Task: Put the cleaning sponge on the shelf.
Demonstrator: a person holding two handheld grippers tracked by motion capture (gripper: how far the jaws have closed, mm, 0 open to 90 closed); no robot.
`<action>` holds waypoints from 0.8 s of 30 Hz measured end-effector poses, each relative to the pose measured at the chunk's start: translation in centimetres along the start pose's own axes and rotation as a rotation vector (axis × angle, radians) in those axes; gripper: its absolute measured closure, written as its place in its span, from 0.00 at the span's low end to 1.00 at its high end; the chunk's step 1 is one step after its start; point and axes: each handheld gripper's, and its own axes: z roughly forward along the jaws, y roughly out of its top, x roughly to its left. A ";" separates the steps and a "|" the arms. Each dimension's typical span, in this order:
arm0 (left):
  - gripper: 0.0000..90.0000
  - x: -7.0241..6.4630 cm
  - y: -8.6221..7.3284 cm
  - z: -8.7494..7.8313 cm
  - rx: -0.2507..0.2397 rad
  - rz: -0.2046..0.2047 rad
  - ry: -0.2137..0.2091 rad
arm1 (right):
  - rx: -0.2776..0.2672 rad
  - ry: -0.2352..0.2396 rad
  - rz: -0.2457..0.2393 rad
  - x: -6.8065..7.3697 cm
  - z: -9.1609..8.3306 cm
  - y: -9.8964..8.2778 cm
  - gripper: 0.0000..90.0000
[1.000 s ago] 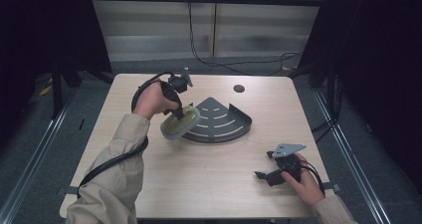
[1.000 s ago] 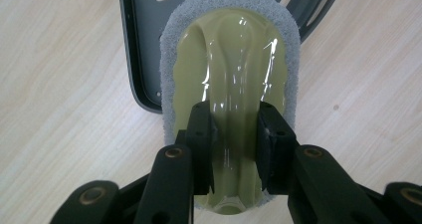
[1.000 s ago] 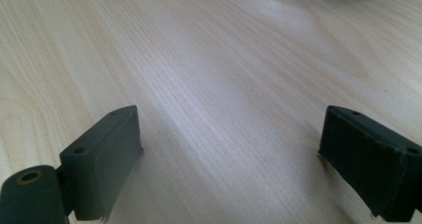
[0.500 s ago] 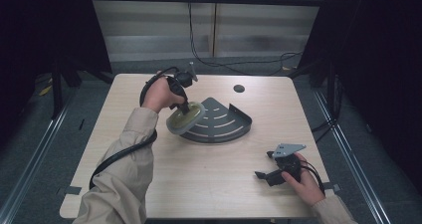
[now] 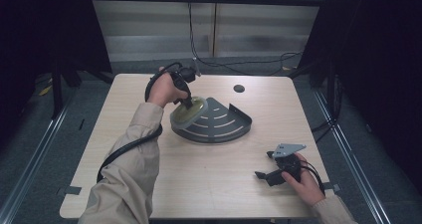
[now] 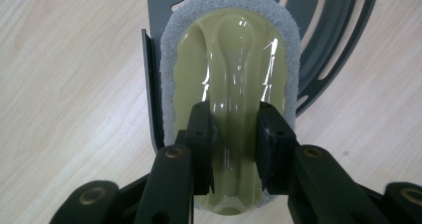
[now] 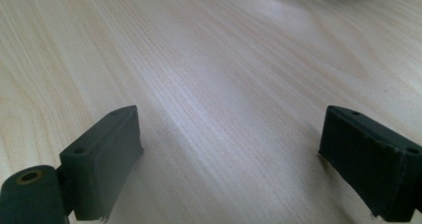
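High view: left gripper [image 5: 189,103] clamps a pale green scrubbing pad [image 5: 187,112], pressed on the left edge of a grey fan-shaped rack [image 5: 224,124] at mid-table [image 5: 149,184]. Right gripper [image 5: 268,165] rests near the table's right front, well apart from the rack.

Left gripper view: jaws pinch the pad's glossy central ridge; grey felt rim lies over the rack's corner wall.

Right gripper view: jaws spread wide, bare wood between them.

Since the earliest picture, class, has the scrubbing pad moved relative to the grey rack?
Yes. The scrubbing pad has moved rightward, further onto the grey rack.
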 end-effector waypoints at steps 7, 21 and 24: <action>0.79 0.3 0.6 0.6 0.000 0.001 -0.001 | 0.000 0.000 0.000 0.0 0.0 0.0 0.10; 0.79 0.8 1.9 2.2 0.007 0.016 -0.006 | 0.000 -0.006 -0.001 0.0 0.0 0.0 0.10; 0.79 0.8 2.0 2.4 0.007 0.016 -0.003 | -0.001 -0.006 -0.001 0.0 0.0 0.0 0.10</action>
